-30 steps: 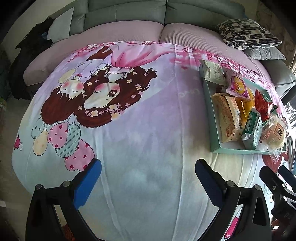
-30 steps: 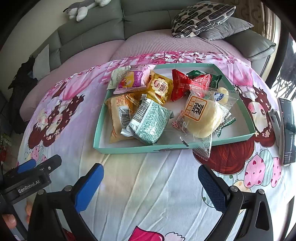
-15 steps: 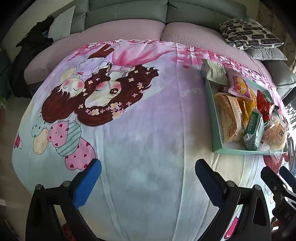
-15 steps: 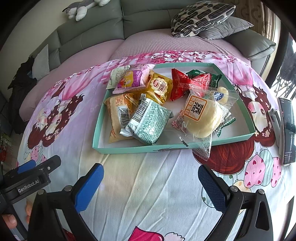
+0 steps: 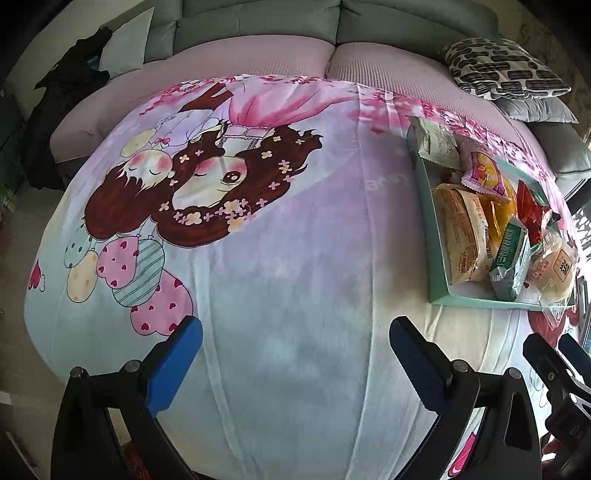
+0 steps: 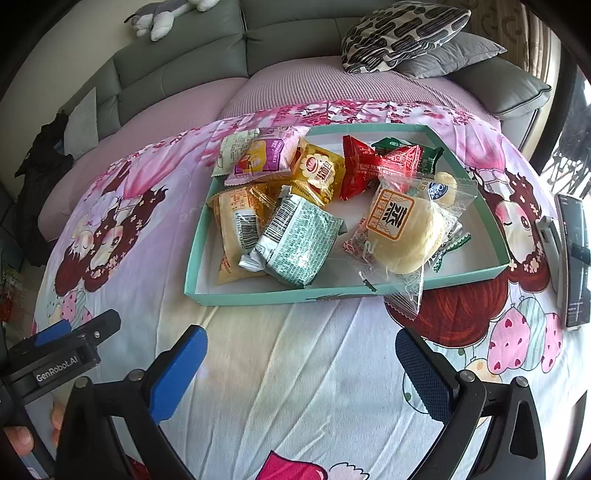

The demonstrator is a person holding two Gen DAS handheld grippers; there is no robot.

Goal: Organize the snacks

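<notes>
A shallow teal tray lies on the cartoon-print cloth and holds several snack packets. Among them are a green-white packet, a tan bread packet, a clear-wrapped bun, a red packet, a gold packet and a purple-pink packet resting over the far left rim. My right gripper hovers open, nothing in it, short of the tray's near rim. My left gripper is open and empty over bare cloth, with the tray to its right.
A phone or remote lies on the cloth right of the tray. A grey sofa with patterned cushions runs behind. Dark clothing hangs at the far left. The left tool's body and a thumb show at lower left.
The left wrist view has drifted slightly, the tray sliding a little toward the right edge. The right gripper and the packets stay as they were.
</notes>
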